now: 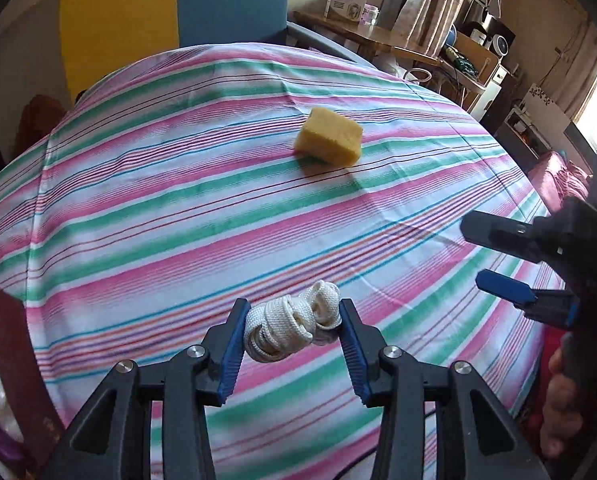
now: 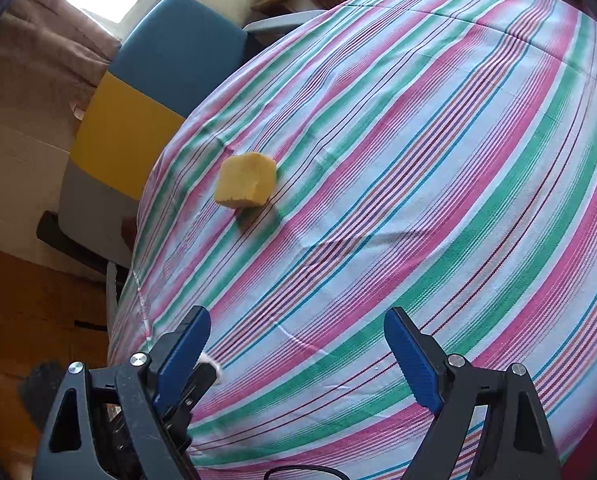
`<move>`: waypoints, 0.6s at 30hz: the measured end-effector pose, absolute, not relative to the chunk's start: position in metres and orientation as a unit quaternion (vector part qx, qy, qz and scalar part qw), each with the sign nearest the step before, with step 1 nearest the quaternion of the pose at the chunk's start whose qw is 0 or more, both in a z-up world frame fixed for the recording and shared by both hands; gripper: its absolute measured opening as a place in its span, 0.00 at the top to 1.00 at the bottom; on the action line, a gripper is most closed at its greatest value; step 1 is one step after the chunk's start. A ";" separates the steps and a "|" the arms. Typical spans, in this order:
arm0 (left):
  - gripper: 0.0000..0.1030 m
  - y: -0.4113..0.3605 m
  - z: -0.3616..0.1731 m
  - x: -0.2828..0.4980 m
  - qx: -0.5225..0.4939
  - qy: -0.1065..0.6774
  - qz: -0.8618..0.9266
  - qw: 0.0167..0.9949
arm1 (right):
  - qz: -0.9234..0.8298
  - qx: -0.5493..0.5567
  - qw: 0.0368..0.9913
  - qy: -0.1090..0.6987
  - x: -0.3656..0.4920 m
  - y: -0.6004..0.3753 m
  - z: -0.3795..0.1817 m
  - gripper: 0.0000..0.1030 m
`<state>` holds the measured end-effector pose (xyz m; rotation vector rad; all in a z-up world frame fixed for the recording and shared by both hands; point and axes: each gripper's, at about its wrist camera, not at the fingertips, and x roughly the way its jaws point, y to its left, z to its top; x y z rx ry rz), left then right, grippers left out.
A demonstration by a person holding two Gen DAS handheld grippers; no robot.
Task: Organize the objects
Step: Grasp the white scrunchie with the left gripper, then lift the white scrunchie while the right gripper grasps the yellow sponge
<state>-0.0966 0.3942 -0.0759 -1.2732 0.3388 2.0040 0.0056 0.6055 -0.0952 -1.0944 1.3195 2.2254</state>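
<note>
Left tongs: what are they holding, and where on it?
The left tongs clamp the bundled white rope across its two sides; the right tongs hold nothing.

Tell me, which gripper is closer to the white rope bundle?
Left. The left gripper has the white rope bundle between its pads. The right gripper hangs open off to the side.

My left wrist camera looks steeply down along its fingers, close over the cloth; my right one does likewise from the other side, both sharing the sponge and cloth.
</note>
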 end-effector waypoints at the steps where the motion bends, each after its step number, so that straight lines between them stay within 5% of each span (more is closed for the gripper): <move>1: 0.57 0.381 -0.071 -0.092 -0.490 0.131 0.782 0.363 | 0.782 -0.394 0.162 0.454 0.002 0.602 -0.096 0.13; 6: 0.57 0.332 -0.048 -0.076 -0.481 0.117 0.786 0.370 | 0.800 -0.433 0.132 0.393 -0.021 0.579 -0.090 0.13; 18: 0.57 0.241 -0.032 -0.058 -0.471 0.071 0.799 0.367 | 0.855 -0.498 0.128 0.062 -0.151 0.580 -0.081 0.13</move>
